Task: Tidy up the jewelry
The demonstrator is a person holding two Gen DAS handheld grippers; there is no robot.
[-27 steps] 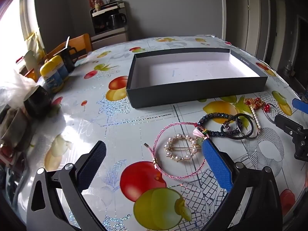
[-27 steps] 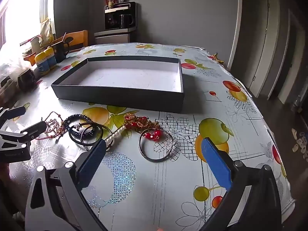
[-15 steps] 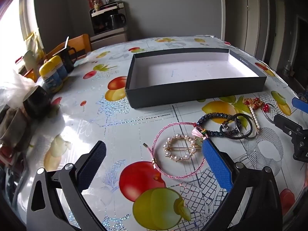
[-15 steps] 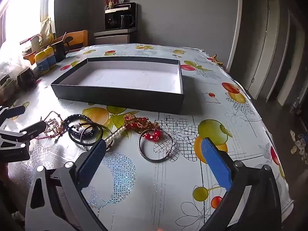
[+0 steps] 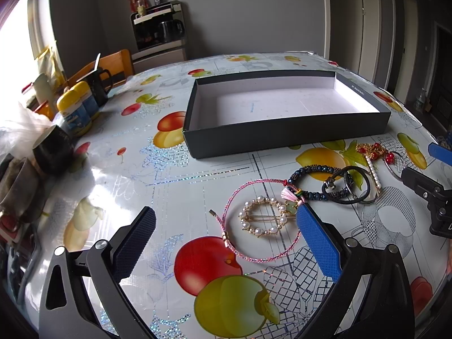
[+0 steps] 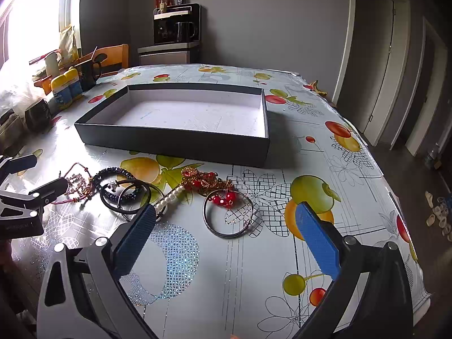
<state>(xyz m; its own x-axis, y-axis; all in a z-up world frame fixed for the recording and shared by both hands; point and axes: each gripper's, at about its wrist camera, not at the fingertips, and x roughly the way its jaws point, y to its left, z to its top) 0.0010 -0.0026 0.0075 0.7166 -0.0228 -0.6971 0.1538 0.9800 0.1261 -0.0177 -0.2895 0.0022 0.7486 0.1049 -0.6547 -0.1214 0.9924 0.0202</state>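
A shallow dark box with a white inside stands empty on the fruit-print table. In front of it lies a row of jewelry: a pink cord bracelet around a pearl ring clip, a dark beaded bracelet, black rings, a pearl bar, a gold and red chain and a metal bangle with red beads. My left gripper is open above the pink bracelet. My right gripper is open above the bangle.
Yellow-lidded bottles, dark cups and a black mug crowd the table's left side by the window. A wooden chair and a coffee machine stand behind. The table's right edge drops to the floor.
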